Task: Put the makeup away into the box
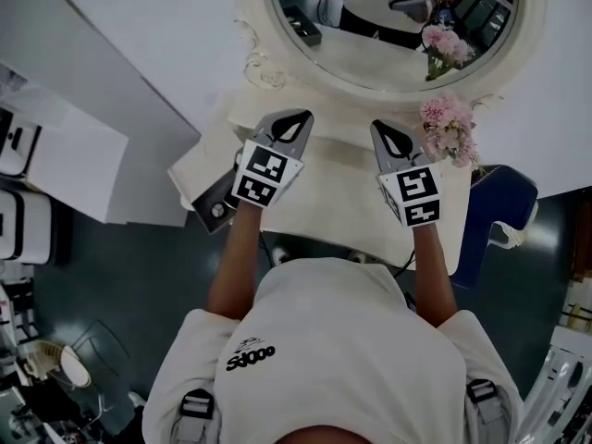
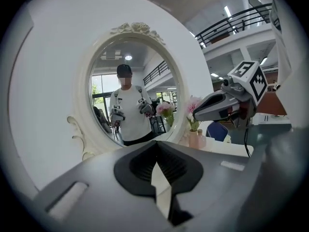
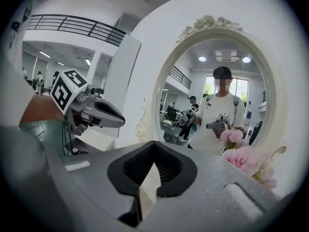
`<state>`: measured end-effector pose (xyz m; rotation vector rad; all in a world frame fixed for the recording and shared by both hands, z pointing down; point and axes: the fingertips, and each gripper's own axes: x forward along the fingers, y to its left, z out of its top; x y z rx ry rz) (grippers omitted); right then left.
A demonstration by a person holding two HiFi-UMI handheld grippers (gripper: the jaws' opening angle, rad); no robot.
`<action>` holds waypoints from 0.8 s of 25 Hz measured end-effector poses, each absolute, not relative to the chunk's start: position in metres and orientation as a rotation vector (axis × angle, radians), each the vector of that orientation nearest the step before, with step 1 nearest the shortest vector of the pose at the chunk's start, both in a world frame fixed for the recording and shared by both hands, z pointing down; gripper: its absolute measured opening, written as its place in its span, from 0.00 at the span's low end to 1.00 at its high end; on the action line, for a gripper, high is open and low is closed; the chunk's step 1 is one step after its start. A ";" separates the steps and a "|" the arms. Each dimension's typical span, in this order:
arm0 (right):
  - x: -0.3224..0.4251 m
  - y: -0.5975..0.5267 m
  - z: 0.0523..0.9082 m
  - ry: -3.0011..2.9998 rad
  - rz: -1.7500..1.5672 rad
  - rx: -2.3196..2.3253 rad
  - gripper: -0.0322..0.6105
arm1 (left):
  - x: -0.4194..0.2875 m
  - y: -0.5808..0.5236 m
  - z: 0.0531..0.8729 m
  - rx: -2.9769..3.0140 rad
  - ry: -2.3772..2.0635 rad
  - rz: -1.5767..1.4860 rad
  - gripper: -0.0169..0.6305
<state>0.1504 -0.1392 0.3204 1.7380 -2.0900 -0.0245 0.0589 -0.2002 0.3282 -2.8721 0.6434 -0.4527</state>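
Both grippers are held up side by side over the white dressing table, pointing at the oval mirror. My left gripper is shut, its pads meeting with nothing between them. My right gripper is shut and empty as well. Each gripper shows in the other's view: the right gripper and the left gripper. A dark flat object with a round part lies at the table's left edge. I see no makeup items in any view.
Pink flowers in a small pink vase stand at the table's right, close to the right gripper. A blue chair sits to the right of the table. The ornate white mirror frame reflects the person holding the grippers.
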 end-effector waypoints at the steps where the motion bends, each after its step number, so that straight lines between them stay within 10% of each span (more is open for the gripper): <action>1: 0.156 -0.136 0.313 -2.079 -0.047 1.754 0.05 | 0.065 -0.198 0.321 -2.867 0.637 -0.431 0.05; 20: 0.180 -0.115 0.273 -2.057 -0.150 1.825 0.05 | 0.089 -0.172 0.265 -2.766 0.622 -0.283 0.05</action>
